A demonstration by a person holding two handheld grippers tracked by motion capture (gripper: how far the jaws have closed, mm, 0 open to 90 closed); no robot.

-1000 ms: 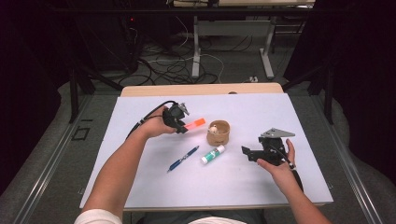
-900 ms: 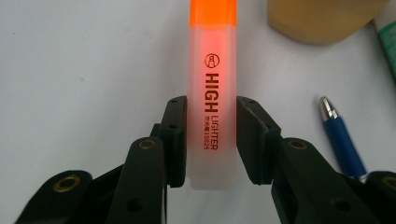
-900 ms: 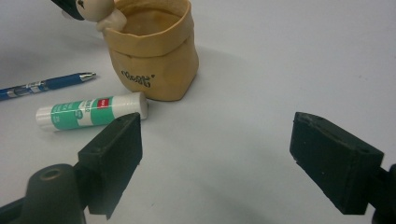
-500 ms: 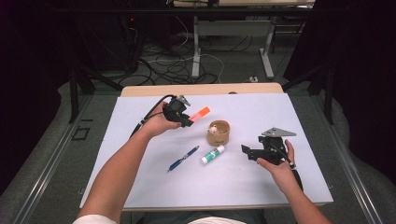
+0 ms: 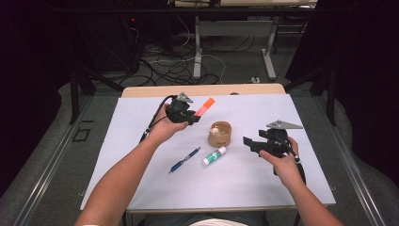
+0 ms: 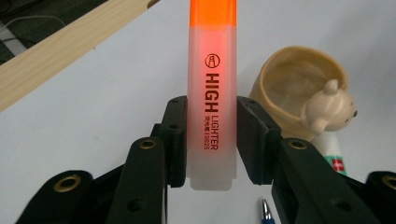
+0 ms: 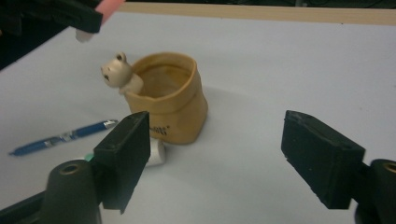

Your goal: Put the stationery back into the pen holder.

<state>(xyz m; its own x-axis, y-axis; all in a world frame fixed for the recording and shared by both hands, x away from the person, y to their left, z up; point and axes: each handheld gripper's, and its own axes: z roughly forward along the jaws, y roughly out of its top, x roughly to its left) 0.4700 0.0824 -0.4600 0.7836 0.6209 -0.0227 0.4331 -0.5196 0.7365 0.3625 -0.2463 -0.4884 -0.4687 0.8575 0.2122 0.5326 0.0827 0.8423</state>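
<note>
My left gripper (image 5: pixel 193 116) is shut on an orange highlighter (image 5: pixel 205 106), held off the table just left of and behind a tan cup with a small bear figure (image 5: pixel 219 133). In the left gripper view the pads press both sides of the highlighter's (image 6: pixel 211 93) pale barrel, its orange cap pointing away, with the cup (image 6: pixel 289 79) beyond on the right. My right gripper (image 5: pixel 249 142) is held to the right of the cup, open; its jaws have just been closing a little, with nothing between them. The right gripper view faces the cup (image 7: pixel 173 107).
A blue pen (image 5: pixel 185 160) and a white glue stick with a green cap (image 5: pixel 214 156) lie on the white table cover (image 5: pixel 263 113) in front of the cup. A wooden table edge (image 5: pixel 202 89) runs along the back. Cables and desk legs lie beyond.
My left gripper has lifted the highlighter and carried it to the right, closer to the cup. The right hand has stayed where it was.
</note>
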